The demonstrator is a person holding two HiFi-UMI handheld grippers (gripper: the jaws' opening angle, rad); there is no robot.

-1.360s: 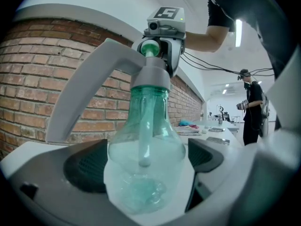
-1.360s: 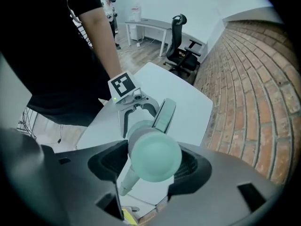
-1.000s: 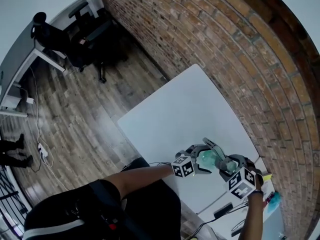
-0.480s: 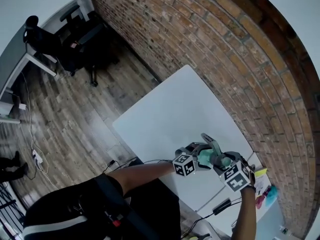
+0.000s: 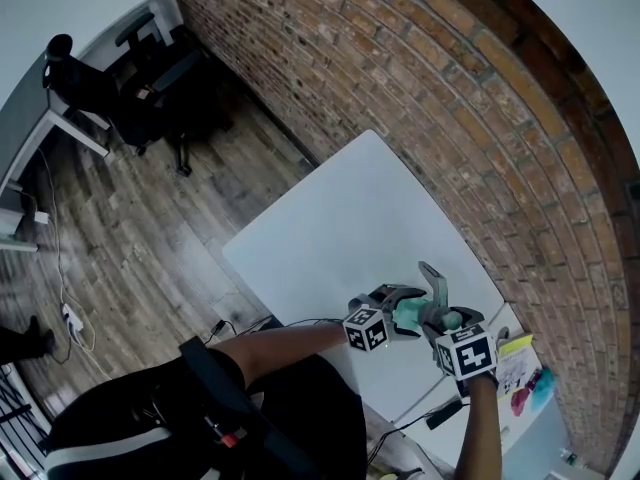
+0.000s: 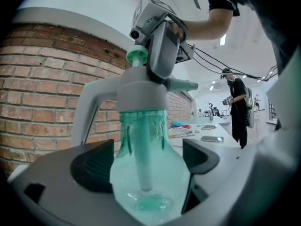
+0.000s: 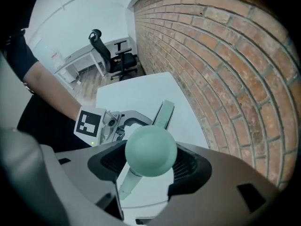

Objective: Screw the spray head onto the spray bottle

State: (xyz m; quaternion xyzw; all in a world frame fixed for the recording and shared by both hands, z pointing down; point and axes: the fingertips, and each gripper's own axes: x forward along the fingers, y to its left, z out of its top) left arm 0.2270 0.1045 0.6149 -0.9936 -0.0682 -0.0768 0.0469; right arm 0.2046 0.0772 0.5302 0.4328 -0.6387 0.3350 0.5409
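Note:
A translucent teal spray bottle (image 6: 146, 173) stands upright between the pads of my left gripper (image 6: 146, 161), which have just been closing and press its belly on both sides. On its neck sits the grey spray head (image 6: 141, 95), trigger lever out to the left. My right gripper (image 7: 150, 163) comes down from above and is shut on the head's round teal top (image 7: 150, 150). In the head view the bottle (image 5: 412, 318) is held over the table's near right part, between the left gripper (image 5: 398, 310) and the right gripper (image 5: 447, 325).
A white table (image 5: 340, 228) runs along a brick wall (image 5: 430, 98). Papers and coloured items (image 5: 520, 368) lie on the neighbouring surface to the right. An office chair (image 5: 150, 88) and a desk stand far off on the wooden floor. A person (image 6: 237, 102) stands in the distance.
The right gripper has rolled over the bottle, and the spray head's trigger has swung round with it. The left gripper and the bottle have hardly moved.

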